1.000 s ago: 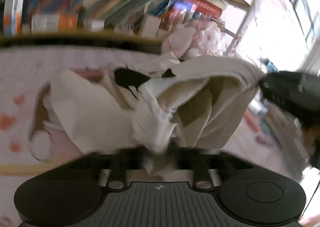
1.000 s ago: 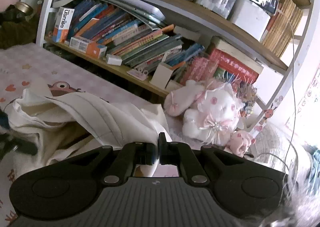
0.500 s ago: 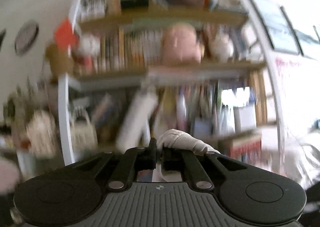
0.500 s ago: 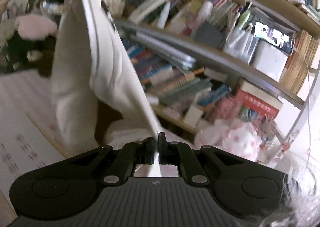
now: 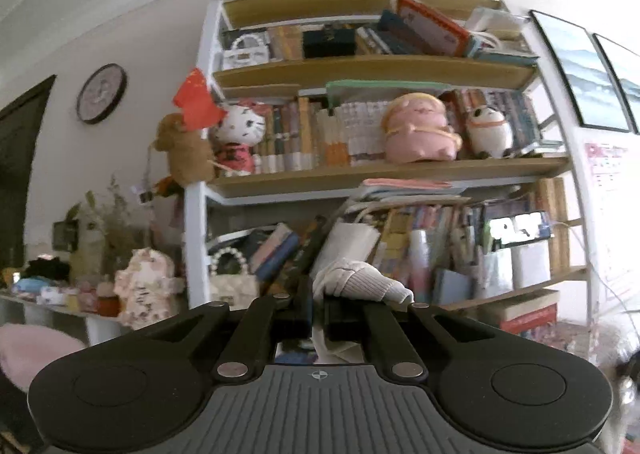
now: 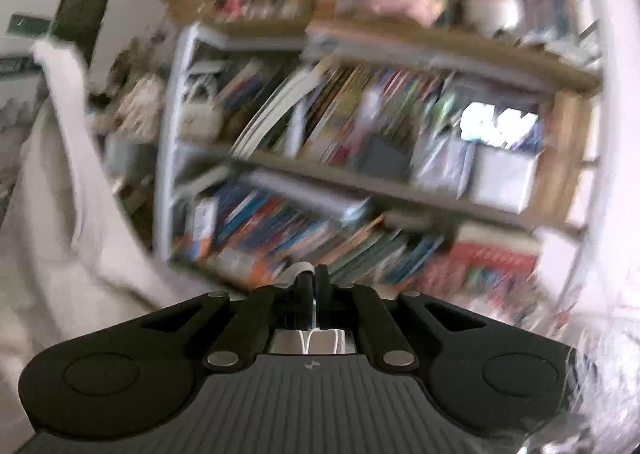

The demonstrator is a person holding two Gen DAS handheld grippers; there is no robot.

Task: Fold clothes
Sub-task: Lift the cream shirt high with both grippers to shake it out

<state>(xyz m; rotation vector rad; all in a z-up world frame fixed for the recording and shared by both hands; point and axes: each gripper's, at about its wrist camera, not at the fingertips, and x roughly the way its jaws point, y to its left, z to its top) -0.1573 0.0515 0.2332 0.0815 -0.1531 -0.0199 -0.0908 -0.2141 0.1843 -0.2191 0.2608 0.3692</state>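
— Cream ribbed cloth is what I've got in the left gripper (image 5: 318,308): its jaws are pinched together on a bunched edge of the garment (image 5: 358,282), which bulges up over the right-hand finger.

— And your other side?

— My right gripper (image 6: 312,288) has its jaws closed too, with a thin fold of the same pale garment (image 6: 64,182) caught between them (the picture is badly smeared, so I'm going by the sliver showing at the tips). From there the fabric hangs slack and rises along the left edge of that view.

— What's ahead of you?

— Only the bookshelf (image 5: 376,170). In the left view its middle board carries a pink plush pig (image 5: 418,132) near the right end, and a wall clock (image 5: 101,93) hangs beyond the shelf's left upright.
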